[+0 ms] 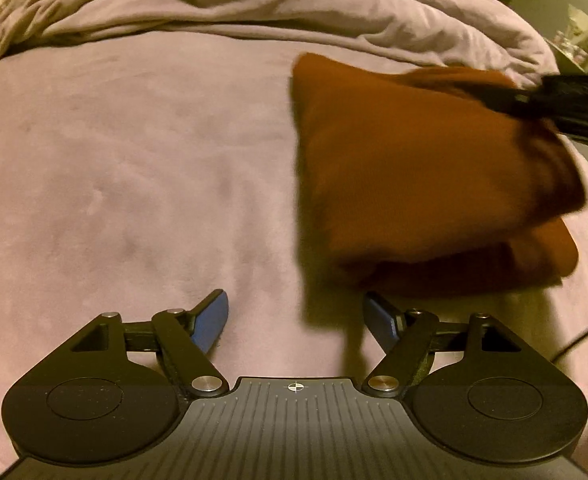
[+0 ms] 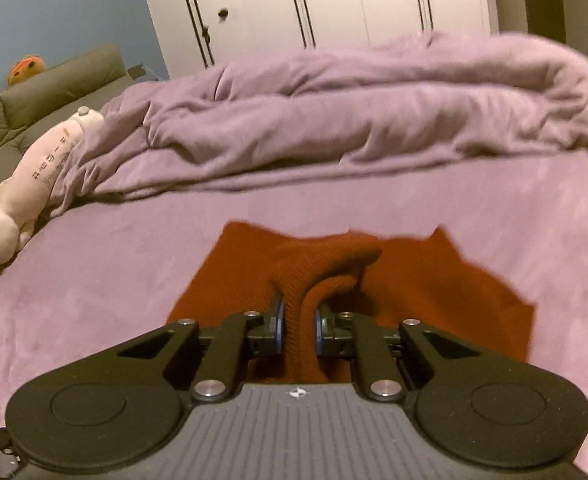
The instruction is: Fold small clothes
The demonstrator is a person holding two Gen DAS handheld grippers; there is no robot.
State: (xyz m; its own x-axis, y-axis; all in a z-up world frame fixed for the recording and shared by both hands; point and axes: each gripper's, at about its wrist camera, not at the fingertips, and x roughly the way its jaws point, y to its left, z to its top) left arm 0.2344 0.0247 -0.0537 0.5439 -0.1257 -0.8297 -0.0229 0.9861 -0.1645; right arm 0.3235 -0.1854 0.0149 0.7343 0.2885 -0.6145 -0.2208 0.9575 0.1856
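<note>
The right gripper [image 2: 298, 330] pinches a bunched fold of the one rust cloth [image 2: 334, 276] between its jaws; the rest spreads ahead on the bed [image 2: 93, 280]. The left gripper [image 1: 298, 320] has jaws spread, nothing between them, with the cloth [image 1: 414, 184] ahead to their right.

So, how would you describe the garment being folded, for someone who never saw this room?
Look at the bed with its flat lilac cover, in front of the bunched duvet. On that cover lies the garment, a rust-orange knit, one fold pinched in the right gripper. It is the only dark orange thing there; the plush toy at the bed's edge is pale.
</note>
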